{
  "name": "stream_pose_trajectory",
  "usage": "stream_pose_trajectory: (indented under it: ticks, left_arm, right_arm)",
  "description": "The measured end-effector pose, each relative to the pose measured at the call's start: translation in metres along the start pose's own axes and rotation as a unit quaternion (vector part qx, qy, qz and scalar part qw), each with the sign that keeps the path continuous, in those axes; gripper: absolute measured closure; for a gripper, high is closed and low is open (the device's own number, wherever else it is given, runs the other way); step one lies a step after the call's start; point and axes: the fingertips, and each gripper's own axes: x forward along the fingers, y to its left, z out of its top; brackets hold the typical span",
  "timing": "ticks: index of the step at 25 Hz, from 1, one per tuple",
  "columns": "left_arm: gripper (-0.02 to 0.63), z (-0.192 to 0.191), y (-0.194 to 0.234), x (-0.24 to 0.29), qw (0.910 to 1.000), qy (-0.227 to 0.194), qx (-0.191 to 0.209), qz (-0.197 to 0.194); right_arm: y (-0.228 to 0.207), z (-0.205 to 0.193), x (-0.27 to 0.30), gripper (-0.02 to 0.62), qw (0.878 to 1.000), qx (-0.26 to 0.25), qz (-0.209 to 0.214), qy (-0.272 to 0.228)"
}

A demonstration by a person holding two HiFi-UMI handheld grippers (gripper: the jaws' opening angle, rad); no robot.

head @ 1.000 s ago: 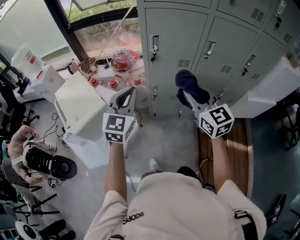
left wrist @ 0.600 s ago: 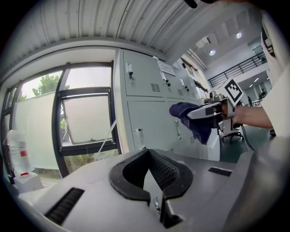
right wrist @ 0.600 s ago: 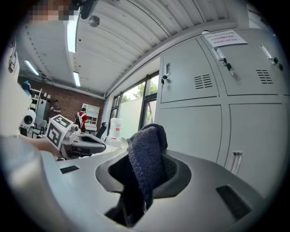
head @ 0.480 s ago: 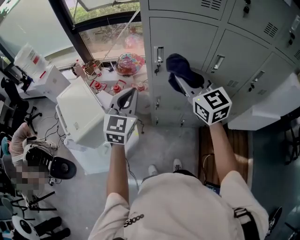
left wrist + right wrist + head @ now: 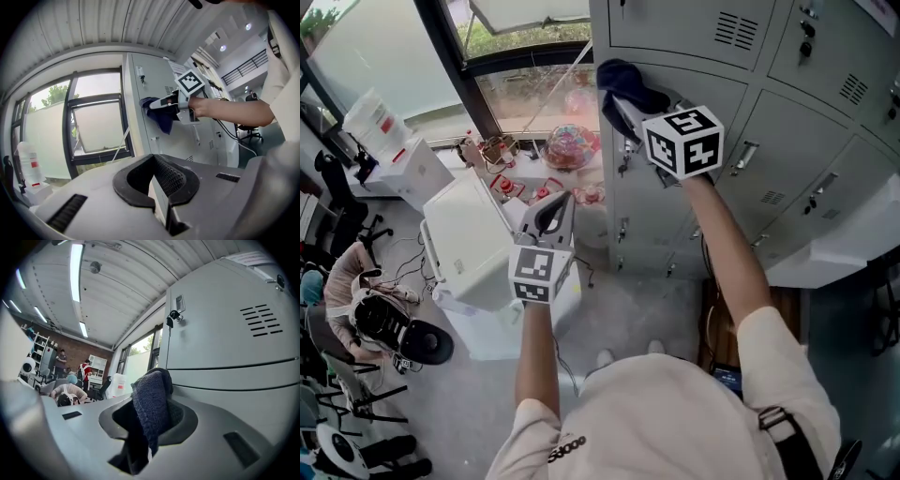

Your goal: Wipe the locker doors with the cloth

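Note:
A dark blue cloth [image 5: 622,82] is pinched in my right gripper [image 5: 617,94], which is shut on it and raised high against a grey locker door [image 5: 787,159], close to the door's latch at the left column. In the right gripper view the cloth [image 5: 151,404] hangs folded between the jaws of that gripper [image 5: 150,414], with the locker door [image 5: 225,329] just beyond. My left gripper [image 5: 551,208] is held lower, away from the lockers, shut with nothing in it. From the left gripper [image 5: 157,180] view I see the cloth [image 5: 159,115] pressed on the locker [image 5: 147,84].
A white box-like unit [image 5: 469,234] stands on the floor left of the lockers. Small clutter [image 5: 567,145] lies below the window [image 5: 530,75]. A seated person [image 5: 366,300] is at lower left. A wooden board [image 5: 705,323] lies at the lockers' foot.
My right gripper has carried the cloth upward and to the left across the locker doors, from a low door to a higher one. The left gripper has hardly moved.

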Motion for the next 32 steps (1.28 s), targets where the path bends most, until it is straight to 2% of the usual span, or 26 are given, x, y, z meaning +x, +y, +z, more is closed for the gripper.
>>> stream_pose_trajectory:
  ticks: [5, 11, 22, 27, 32]
  left_arm:
    - [0.594, 0.003, 0.002, 0.004, 1.0, -0.003, 0.006, -0.001]
    - [0.594, 0.01, 0.0, 0.007, 0.9998, -0.013, 0.006, -0.013]
    - [0.594, 0.023, -0.038, 0.055, 0.9968, -0.031, -0.011, -0.073]
    - [0.594, 0.031, -0.065, 0.073, 0.9934, -0.036, -0.01, -0.109]
    - [0.594, 0.034, -0.078, 0.083, 0.9914, -0.037, -0.002, -0.126]
  right_arm:
    - [-0.021, -0.008, 0.032, 0.508, 0.998, 0.01, -0.049, 0.024]
    - [-0.028, -0.02, 0.028, 0.509, 0.997, -0.002, -0.08, 0.024]
    - [-0.11, -0.035, -0.066, 0.508, 0.987, 0.009, -0.156, 0.03]
    - [-0.15, -0.043, -0.114, 0.509, 0.977, 0.033, -0.207, 0.025]
    - [-0.177, -0.051, -0.149, 0.509, 0.966, 0.062, -0.25, 0.017]
